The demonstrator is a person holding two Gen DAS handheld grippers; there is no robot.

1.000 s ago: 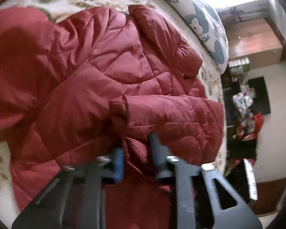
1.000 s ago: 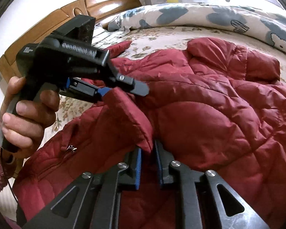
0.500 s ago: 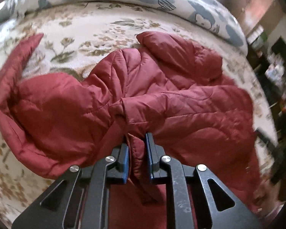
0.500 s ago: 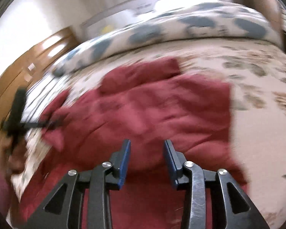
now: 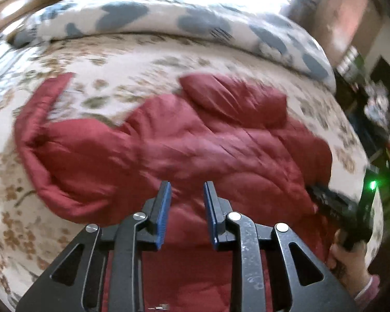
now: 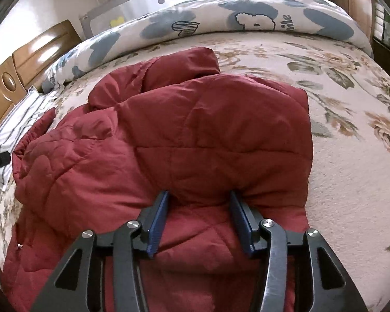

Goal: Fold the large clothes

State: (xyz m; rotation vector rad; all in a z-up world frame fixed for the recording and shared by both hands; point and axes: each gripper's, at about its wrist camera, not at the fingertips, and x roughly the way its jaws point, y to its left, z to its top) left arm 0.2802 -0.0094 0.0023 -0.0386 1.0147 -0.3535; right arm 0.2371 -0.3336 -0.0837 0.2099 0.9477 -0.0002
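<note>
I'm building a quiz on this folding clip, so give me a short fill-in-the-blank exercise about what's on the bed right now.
1. The quilted jacket is ____ in colour.
2. The jacket lies on a bedsheet printed with ____.
3. The jaws of the right gripper stand ____, gripping nothing.
4. Along the far edge of the bed lies a rolled duvet with ____ patches.

Missing words: red; flowers; open; blue

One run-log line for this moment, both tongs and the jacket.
left tongs: just opening, empty | right tongs: just opening, empty | red jacket: released, lying partly folded on floral bedspread
</note>
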